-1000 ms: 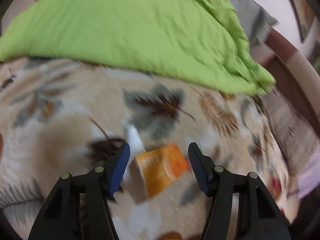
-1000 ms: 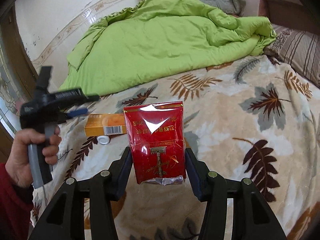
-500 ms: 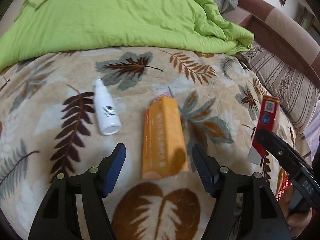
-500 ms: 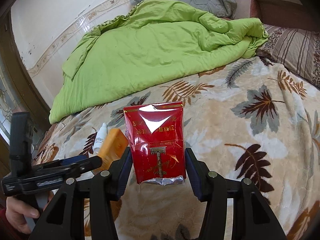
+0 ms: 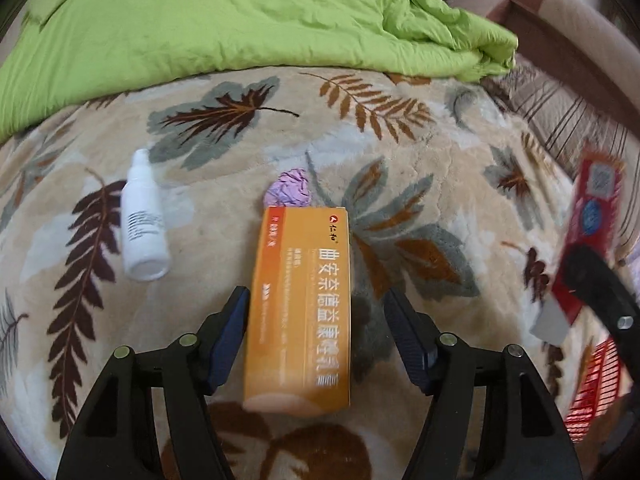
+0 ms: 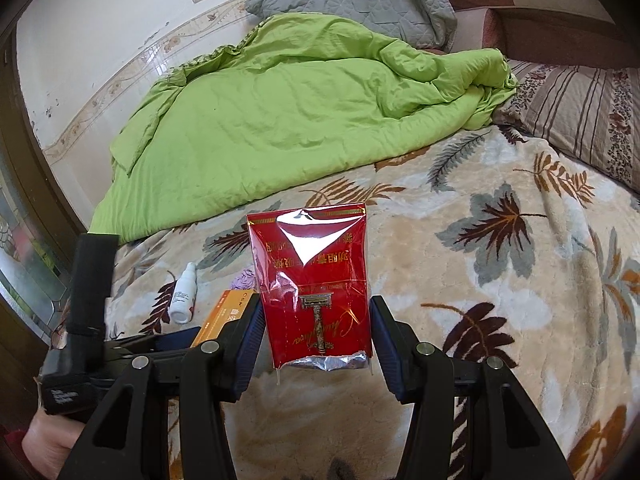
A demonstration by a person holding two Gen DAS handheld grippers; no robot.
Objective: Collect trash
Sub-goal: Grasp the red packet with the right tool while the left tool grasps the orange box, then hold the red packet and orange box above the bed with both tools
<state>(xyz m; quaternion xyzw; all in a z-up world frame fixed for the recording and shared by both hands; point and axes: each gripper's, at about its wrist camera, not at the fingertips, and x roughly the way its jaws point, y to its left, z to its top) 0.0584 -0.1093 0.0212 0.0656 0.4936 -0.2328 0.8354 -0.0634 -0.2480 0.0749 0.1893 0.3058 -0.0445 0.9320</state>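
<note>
The left gripper is coming down over the orange box, which is now lying lengthwise between its closing jaws, running from 6 toward 12 o'clock; the left pad looks about to touch it, the right one stands off. A crumpled purple wad is coming into sight at the box's 12 o'clock end. The white bottle is sliding out toward 10 o'clock. In the right wrist view the left gripper is drawing in close at 8 o'clock.

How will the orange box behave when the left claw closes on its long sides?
The orange box is probably light, thin cardboard, so it may dent. It lies flat with straight edges, so it should not roll. The closing left claw does not press it yet.
</note>
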